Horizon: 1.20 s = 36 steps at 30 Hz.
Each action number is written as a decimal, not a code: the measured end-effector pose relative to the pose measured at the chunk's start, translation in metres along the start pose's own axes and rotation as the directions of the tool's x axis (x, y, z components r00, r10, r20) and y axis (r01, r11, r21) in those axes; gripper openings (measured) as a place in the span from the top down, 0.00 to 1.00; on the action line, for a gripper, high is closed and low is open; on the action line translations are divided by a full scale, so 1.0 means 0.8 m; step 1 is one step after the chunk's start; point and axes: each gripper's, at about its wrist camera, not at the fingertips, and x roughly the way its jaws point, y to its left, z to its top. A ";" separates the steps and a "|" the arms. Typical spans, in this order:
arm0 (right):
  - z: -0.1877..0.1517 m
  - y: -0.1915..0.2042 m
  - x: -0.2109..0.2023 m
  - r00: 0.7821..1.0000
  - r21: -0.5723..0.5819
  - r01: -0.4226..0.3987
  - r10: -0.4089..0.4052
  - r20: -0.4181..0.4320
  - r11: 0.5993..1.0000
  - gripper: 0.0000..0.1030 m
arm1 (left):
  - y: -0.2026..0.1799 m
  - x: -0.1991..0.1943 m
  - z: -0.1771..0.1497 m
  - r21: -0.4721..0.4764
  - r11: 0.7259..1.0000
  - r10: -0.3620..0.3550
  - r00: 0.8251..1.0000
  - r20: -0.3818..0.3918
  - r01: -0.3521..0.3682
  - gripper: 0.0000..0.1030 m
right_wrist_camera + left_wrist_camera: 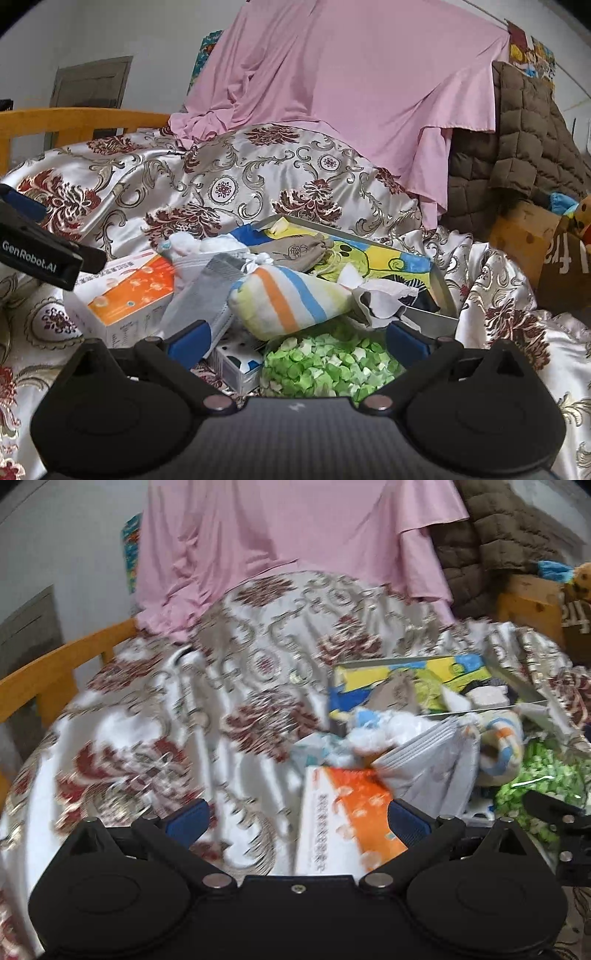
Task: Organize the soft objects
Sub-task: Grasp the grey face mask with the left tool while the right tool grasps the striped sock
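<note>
Two grippers, left gripper [297, 821] and right gripper [295, 341], both spread wide, empty | we hover above striped pouch [286, 299], bed [229, 177] | pickup likely next.

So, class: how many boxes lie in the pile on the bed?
2 clearly: the orange box at the pile's left, and a small white box under the striped pouch. More may be buried.

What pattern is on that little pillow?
The pillow has orange, blue and yellow stripes on white, clearest in the right wrist view.
</note>
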 end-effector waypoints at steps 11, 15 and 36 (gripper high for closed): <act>0.002 -0.002 0.030 1.000 -0.105 0.003 -0.002 0.007 0.994 0.14 | -0.035 0.032 0.010 0.183 0.955 -0.251 0.964 0.081 0.233 0.01; 0.002 -0.002 0.041 1.000 -0.120 0.001 0.000 0.006 0.993 0.17 | -0.043 0.048 0.015 0.198 0.928 -0.334 0.940 0.069 0.315 0.04; 0.002 0.011 0.072 0.999 -0.176 -0.049 0.047 -0.019 0.983 0.41 | -0.043 0.083 0.012 0.078 0.881 -0.467 0.884 -0.028 0.468 0.61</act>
